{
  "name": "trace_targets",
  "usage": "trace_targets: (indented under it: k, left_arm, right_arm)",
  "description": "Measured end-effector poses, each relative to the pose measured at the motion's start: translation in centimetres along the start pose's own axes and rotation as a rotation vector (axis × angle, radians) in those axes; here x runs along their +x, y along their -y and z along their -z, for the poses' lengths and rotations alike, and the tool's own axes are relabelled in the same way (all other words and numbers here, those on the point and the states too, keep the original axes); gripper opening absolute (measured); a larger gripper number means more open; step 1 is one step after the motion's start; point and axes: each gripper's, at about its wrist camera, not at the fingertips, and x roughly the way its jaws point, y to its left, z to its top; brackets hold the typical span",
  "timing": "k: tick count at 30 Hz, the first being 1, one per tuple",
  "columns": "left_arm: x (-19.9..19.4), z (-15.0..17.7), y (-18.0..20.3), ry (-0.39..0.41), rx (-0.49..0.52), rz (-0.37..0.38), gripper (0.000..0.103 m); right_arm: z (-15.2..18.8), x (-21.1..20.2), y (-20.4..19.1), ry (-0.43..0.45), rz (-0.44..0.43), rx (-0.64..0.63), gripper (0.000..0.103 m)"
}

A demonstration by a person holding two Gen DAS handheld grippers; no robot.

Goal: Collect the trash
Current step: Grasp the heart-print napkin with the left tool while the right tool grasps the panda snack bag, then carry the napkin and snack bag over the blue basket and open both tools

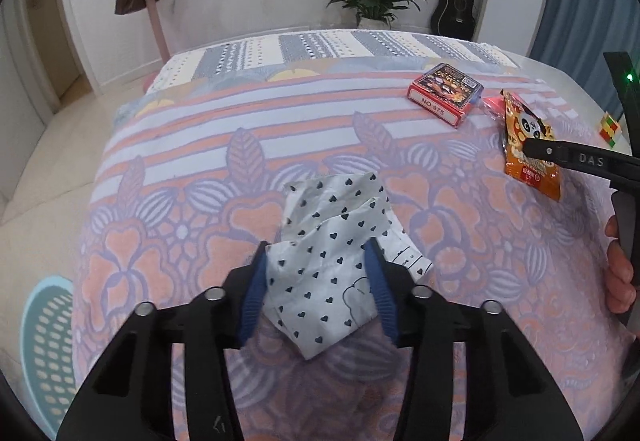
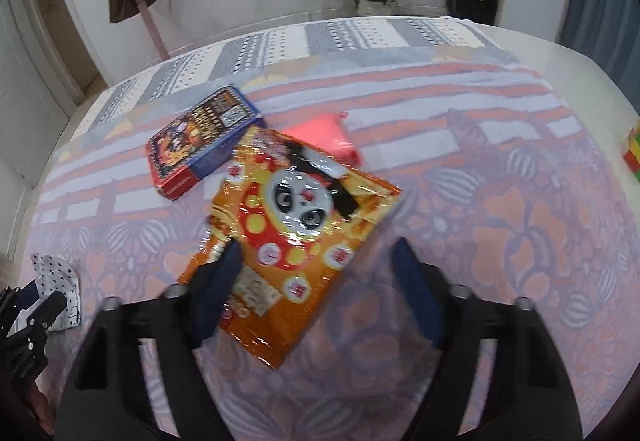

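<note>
A crumpled white wrapper with black hearts (image 1: pixel 328 253) lies on the patterned tablecloth. My left gripper (image 1: pixel 320 269) stands around it with both blue pads touching its sides; it also shows at the left edge of the right wrist view (image 2: pixel 56 281). An orange panda snack bag (image 2: pixel 296 237) lies flat under my right gripper (image 2: pixel 316 269), which is open, its left finger (image 2: pixel 220 281) over the bag's left edge. The bag also shows in the left wrist view (image 1: pixel 528 145), with the right gripper's finger across it.
A red and blue card box (image 2: pixel 204 145) (image 1: pixel 446 93) lies behind the snack bag, with a pink wrapper (image 2: pixel 324 137) beside it. A colourful cube (image 1: pixel 609 125) sits at the table's right edge. A teal perforated basket (image 1: pixel 48 353) stands on the floor to the left.
</note>
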Motion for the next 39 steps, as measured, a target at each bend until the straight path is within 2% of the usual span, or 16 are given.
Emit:
trace_targets:
  k: [1,2,3,6,9,13,21,30,39]
  left_arm:
    - [-0.1,0.0,0.0,0.002,-0.003,0.004,0.031]
    - [-0.2,0.0,-0.1,0.003,-0.006,0.012,0.025]
    - [-0.2,0.0,-0.2,0.002,-0.01,0.026,0.021]
    - [-0.4,0.1,0.0,0.006,-0.007,0.039,0.014]
    - [-0.8,0.1,0.2,0.017,-0.006,0.067,0.009]
    - [-1.9,0.0,0.3,0.044,-0.014,0.1,0.008]
    - [-4.4,-0.2,-0.3,0.101,-0.055,0.141,0.007]
    - [-7.4,-0.5,-2.2,0.169,-0.114,0.151,0.007]
    - [-13.7,0.1,-6.5,0.267,-0.203,0.092,0.007]
  right_arm:
    - [0.0,0.0,-0.2,0.002,0.011,-0.007,0.058]
    - [-0.1,0.0,-0.3,0.005,0.021,-0.015,0.05]
    - [-0.1,0.0,-0.4,0.008,0.017,-0.016,0.037]
    - [0.0,-0.2,0.0,0.013,-0.016,-0.003,0.018]
    - [0.1,-0.6,0.6,0.016,-0.063,0.027,0.009]
    - [0.0,-1.4,1.0,0.05,-0.099,0.041,0.005]
    - [0.4,-3.8,-0.2,0.11,-0.113,0.007,0.003]
    - [-0.3,-8.6,-4.4,0.214,-0.122,-0.125,0.001]
    - [-1.1,-13.5,-10.9,0.296,-0.251,-0.217,0.001]
